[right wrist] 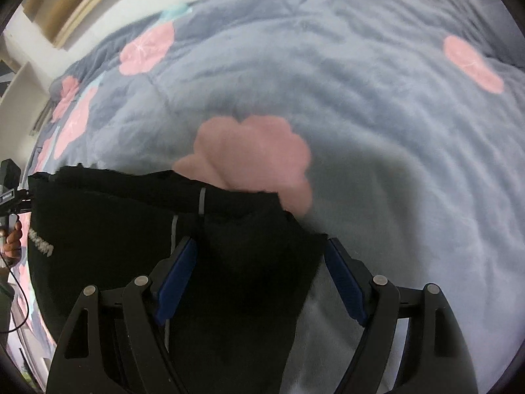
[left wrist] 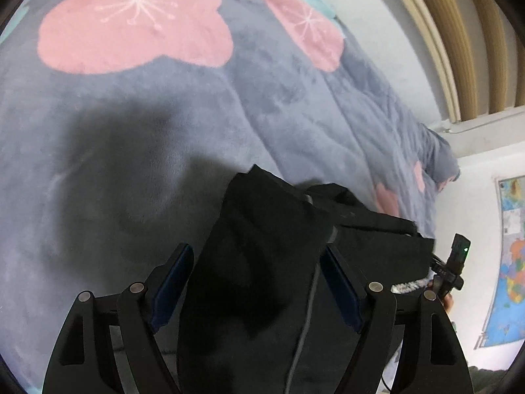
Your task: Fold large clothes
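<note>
A grey blanket [right wrist: 377, 105] with pink flowers spreads ahead of both my jaws. On it lies the black garment [left wrist: 262, 262], running up between the fingers of my left gripper [left wrist: 256, 249] and my right gripper [right wrist: 261, 244]. Both sets of jaws stand spread, cloth between the pads. Its lower part is cut off, its folds too dark to read.

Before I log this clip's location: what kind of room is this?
Most likely a bedroom: a flowered quilt covers what looks like a bed, curtains hang behind it, and a map is on the wall.
</note>
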Demonstrator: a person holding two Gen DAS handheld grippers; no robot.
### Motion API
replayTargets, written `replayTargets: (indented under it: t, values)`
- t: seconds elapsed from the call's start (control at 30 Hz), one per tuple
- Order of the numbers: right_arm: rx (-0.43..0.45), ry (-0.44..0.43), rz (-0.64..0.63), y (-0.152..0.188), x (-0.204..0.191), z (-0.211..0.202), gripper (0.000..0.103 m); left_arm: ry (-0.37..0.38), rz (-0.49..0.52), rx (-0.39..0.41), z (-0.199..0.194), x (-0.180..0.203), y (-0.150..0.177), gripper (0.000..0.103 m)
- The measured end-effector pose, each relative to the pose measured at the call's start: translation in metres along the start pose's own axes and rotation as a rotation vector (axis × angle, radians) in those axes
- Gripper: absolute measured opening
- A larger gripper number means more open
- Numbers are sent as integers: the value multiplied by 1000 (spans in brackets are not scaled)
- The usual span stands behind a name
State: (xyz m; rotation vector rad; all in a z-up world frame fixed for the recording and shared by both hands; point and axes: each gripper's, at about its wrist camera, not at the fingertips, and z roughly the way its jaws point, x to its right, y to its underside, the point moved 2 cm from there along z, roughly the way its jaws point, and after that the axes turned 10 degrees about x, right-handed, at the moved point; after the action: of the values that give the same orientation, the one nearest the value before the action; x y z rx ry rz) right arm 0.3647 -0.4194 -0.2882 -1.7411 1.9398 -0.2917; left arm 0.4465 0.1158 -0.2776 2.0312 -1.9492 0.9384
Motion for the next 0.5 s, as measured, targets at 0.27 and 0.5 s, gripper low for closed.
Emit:
replayTargets:
  t: [0.27,0.5]
  values:
    - [133,96,-112,-1,-32,-40,18,-94,151,143,-22,29,10,19]
    - [274,232,-125,-54,-45,-63,17,36,131,343,-75,67,-38,15]
